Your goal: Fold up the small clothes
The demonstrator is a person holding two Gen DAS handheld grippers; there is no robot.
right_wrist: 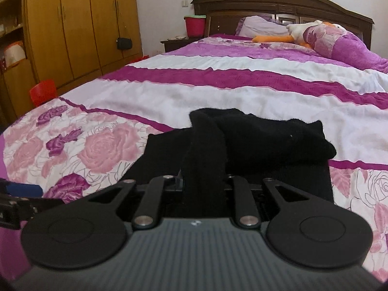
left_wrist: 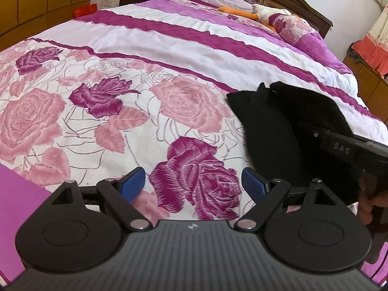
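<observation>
A black garment (right_wrist: 266,138) lies bunched on the floral bedspread (right_wrist: 101,150). One strip of it rises toward the camera and runs between the fingers of my right gripper (right_wrist: 203,181), which is shut on it; the cloth hides the pads. In the left wrist view the same black garment (left_wrist: 278,126) sits to the right. My left gripper (left_wrist: 193,181) hovers open over a purple rose print, its blue pads (left_wrist: 133,181) wide apart with nothing between them. Its right pad is close to the garment's near edge. A black link of the right gripper (left_wrist: 344,148) reaches into the cloth from the right.
A stuffed duck (right_wrist: 303,32) and a pillow (right_wrist: 262,25) lie by the dark headboard (right_wrist: 278,2). A wooden wardrobe (right_wrist: 77,24), a red bucket (right_wrist: 195,25) on a nightstand and a red stool (right_wrist: 43,93) stand left of the bed. A hand (left_wrist: 368,206) shows at the right edge.
</observation>
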